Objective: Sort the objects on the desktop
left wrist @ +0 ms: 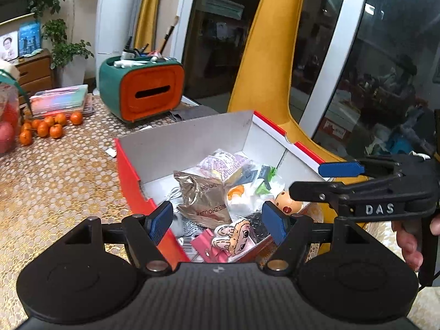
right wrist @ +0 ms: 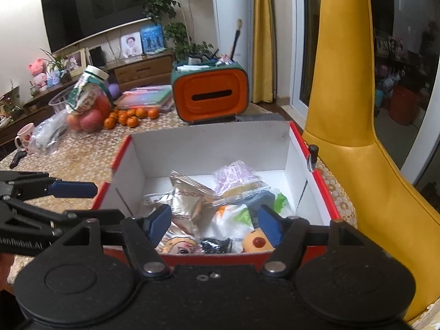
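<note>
A red cardboard box (left wrist: 187,137) (right wrist: 209,148) with a white inside stands on the patterned table. It holds several items: a silver foil packet (left wrist: 203,195) (right wrist: 189,198), clear snack bags, a cartoon girl figure (left wrist: 236,236) (right wrist: 178,244), pink binder clips (left wrist: 205,244) and a round yellow toy (left wrist: 286,202) (right wrist: 257,242). My left gripper (left wrist: 218,221) (right wrist: 90,200) hovers open over the box's near left corner, with nothing between its blue pads. My right gripper (right wrist: 214,222) (left wrist: 316,180) hangs open above the box's near side, also empty.
A teal and orange desk organiser (left wrist: 151,90) (right wrist: 209,96) stands behind the box. Tangerines (left wrist: 46,126) (right wrist: 132,117), a bag of apples (right wrist: 85,110), a plastic case (left wrist: 59,101) and a mug (right wrist: 24,136) lie at the left. A yellow chair (right wrist: 343,110) borders the right.
</note>
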The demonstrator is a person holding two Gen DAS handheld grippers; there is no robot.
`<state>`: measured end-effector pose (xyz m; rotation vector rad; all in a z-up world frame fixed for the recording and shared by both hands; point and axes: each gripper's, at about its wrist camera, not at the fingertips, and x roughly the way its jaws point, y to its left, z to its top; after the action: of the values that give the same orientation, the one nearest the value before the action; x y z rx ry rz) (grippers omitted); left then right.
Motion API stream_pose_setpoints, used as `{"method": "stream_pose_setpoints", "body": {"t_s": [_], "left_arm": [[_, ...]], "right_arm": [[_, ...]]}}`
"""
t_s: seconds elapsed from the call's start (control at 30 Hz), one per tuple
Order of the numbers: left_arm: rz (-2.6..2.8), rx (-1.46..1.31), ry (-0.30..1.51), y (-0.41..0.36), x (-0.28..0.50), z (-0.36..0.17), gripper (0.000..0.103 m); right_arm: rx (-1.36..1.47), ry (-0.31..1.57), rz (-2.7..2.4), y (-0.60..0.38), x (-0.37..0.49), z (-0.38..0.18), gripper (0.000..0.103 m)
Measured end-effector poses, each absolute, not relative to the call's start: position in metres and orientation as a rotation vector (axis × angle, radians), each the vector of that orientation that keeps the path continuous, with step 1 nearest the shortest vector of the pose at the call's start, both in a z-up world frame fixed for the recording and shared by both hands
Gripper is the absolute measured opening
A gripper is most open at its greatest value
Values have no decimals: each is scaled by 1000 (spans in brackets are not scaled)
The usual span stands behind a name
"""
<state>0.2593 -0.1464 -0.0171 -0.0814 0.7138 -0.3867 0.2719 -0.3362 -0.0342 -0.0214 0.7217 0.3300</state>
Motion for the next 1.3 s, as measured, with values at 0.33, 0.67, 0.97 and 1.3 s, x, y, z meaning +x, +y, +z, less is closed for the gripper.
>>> {"method": "stream_pose_setpoints", "body": {"t_s": [0.33,0.67,0.97,1.3], "left_arm": [[-313,-103,690,-127,233,-8,80],[-270,-45,660,-127,218,-2,101],[-267,10,664,-134,203,-2,101],[-273,-16,713,-131,192,-9,101]], "right_arm": [[-20,632,348,-330,240,-25,78],[-41,583,366,-321,220,-24,92],[-27,548,364,-320,200,-24,102],[6,558,356,-321,186,-29,102]]}}
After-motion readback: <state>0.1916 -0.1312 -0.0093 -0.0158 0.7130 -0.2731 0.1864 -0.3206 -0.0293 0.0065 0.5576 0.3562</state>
